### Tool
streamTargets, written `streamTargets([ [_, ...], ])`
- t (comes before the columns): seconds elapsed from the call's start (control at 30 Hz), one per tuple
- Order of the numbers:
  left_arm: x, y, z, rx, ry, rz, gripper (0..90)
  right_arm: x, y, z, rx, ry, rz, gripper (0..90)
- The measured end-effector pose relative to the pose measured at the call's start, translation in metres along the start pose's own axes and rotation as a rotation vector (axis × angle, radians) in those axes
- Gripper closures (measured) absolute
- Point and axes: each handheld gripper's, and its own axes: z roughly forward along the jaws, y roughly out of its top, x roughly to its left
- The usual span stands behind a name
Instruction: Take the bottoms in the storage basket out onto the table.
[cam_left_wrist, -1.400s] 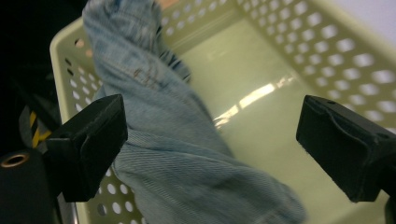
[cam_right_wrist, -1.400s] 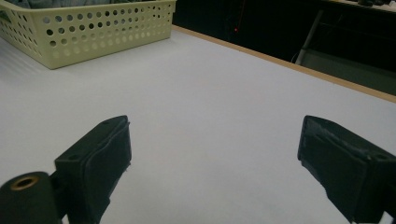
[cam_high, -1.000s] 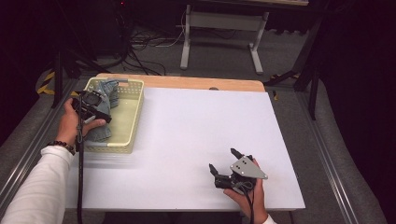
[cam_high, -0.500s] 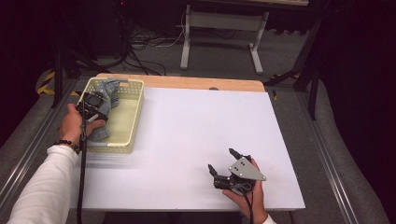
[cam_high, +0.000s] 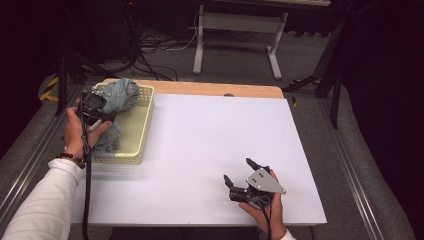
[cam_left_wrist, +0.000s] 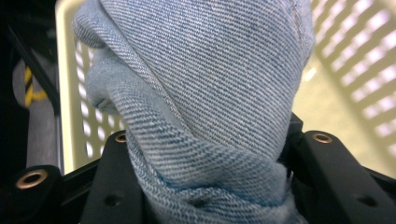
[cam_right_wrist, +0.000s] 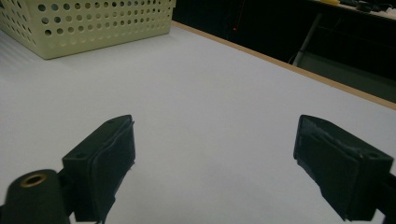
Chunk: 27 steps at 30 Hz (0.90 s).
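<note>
- Denim cloth (cam_high: 121, 94): light-blue twill, bunched into a thick fold; it is held raised over the far left part of the basket, with a lower portion (cam_high: 108, 138) trailing down inside against the near left wall; in the left gripper view the fold (cam_left_wrist: 205, 93) is seen wedged between the two black jaws, so the grip is judged to be taken for lifting the cloth out
- Left gripper (cam_high: 98, 111): jaws have just been closing and are now clamped on the denim cloth, pressed against it on both sides; it is held above the basket's left rim, a cable trailing down along the sleeve
- Left hand (cam_high: 77, 132): wrapped round the gripper body, a beaded band worn at the wrist, white sleeve entering from the bottom left
- Basket (cam_high: 142, 131): pale yellow perforated plastic, set at the far left corner of the table, within easy reach of the left hand; its side wall (cam_right_wrist: 93, 23) is also seen from the right gripper view
- Table (cam_high: 210, 140): white top with a wooden far edge, bare across the middle, judged to be the likely place for laying the cloth
- Right gripper (cam_high: 243, 172): jaws spread wide with nothing between them, rested low near the front right of the table, well apart from the basket, apparently kept ready
- Right hand (cam_high: 264, 207): held under the gripper's grey plate
</note>
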Motion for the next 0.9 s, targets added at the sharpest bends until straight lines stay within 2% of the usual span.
streamTargets([
  [0.17,-0.014,0.015,-0.025,-0.149,-0.066,-0.036,53.9,-0.004,0.000,-0.002,-0.006,-0.015,0.008,13.5],
  [0.27,-0.029,0.022,-0.038,-0.231,-0.112,-0.059,53.9,-0.005,-0.001,-0.002,-0.003,-0.019,0.012,13.6],
  [0.4,-0.050,0.029,-0.050,-0.319,-0.170,-0.043,53.9,-0.006,0.000,-0.002,-0.006,-0.022,0.009,13.6],
  [0.53,-0.072,0.033,-0.058,-0.358,-0.227,-0.027,53.9,-0.008,-0.001,-0.003,-0.008,-0.024,0.014,13.6],
  [0.6,-0.084,0.035,-0.062,-0.370,-0.247,0.000,53.8,-0.009,-0.001,-0.003,-0.007,-0.028,0.015,13.6],
  [0.63,-0.089,0.036,-0.064,-0.373,-0.253,0.022,53.8,-0.009,-0.001,-0.003,-0.007,-0.029,0.018,13.7],
  [0.73,-0.105,0.038,-0.068,-0.379,-0.290,0.039,53.8,-0.009,-0.001,-0.003,-0.008,-0.028,0.018,13.7],
  [0.8,-0.116,0.039,-0.070,-0.381,-0.297,0.064,53.7,-0.009,-0.001,-0.003,-0.010,-0.026,0.018,13.7],
  [0.9,-0.132,0.038,-0.070,-0.386,-0.324,0.079,53.6,-0.009,-0.001,-0.003,-0.010,-0.024,0.015,13.7],
])
